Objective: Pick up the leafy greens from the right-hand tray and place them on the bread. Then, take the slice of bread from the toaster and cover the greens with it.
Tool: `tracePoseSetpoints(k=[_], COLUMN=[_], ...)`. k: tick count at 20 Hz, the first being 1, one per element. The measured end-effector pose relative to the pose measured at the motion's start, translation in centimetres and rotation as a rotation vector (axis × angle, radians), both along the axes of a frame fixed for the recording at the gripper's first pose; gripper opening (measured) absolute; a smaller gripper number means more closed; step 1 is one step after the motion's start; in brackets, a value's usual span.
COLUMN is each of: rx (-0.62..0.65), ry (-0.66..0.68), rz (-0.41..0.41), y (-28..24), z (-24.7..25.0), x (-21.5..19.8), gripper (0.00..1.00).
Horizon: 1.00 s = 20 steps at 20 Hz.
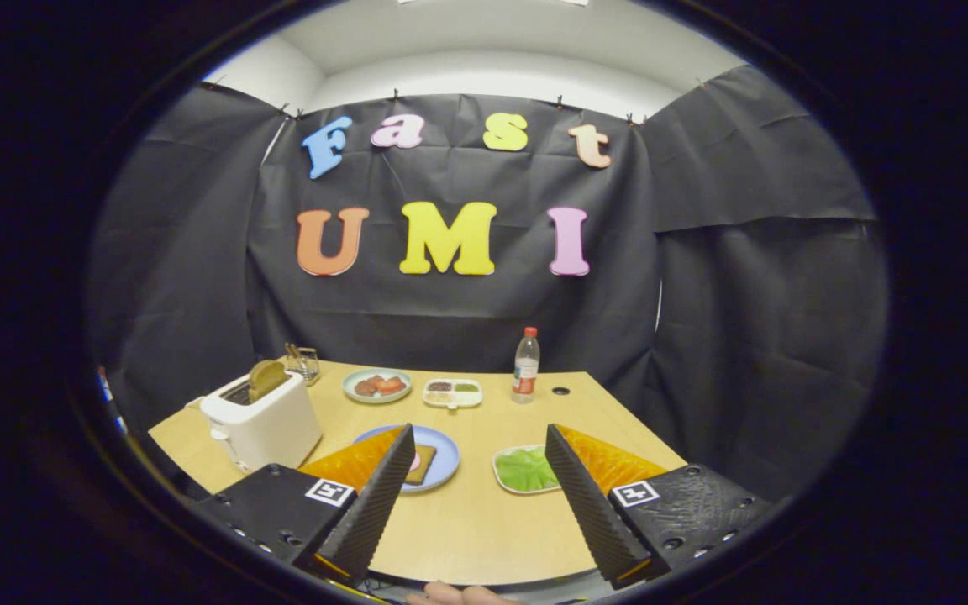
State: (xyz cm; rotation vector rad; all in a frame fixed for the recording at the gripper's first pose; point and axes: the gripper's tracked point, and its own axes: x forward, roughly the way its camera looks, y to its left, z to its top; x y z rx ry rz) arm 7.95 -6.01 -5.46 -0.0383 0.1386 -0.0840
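while the hand-held gripper (pixel 477 496) hangs above the near edge of a wooden table (pixel 467 529), its two ridged black fingers (pixel 375 504) stand spread wide apart with bare tabletop between them, gripping nothing. one white toaster (pixel 261 424) sits beyond the left finger with one browned slice of bread (pixel 265 376) standing up out of its slot. one blue plate (pixel 444 454) lies just past the left fingertip, carrying one slice of bread (pixel 421 463) that the finger partly covers. one pale tray (pixel 502 479) with the leafy greens (pixel 526 469) lies just inside the right finger, its far side hidden behind that finger. further back stand one plate of reddish food (pixel 377 386), one small divided dish (pixel 452 392), one bottle with a red cap (pixel 526 365) and a small wire rack (pixel 303 363), hard to make out. fingertips of a person (pixel 459 595) show at the table's near edge, cut off.
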Motion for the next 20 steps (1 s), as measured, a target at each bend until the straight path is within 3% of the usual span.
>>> tracePoseSetpoints(k=[11, 14, 20], rx=[0.003, 0.021, -0.005], ry=[0.292, 0.422, 0.548], rz=[-0.116, -0.125, -0.113], y=[-8.5, -9.9, -11.3], z=[-11.5, -15.7, -19.5], x=[13.3, 15.2, 17.4], gripper=[0.96, 0.96, 0.93])
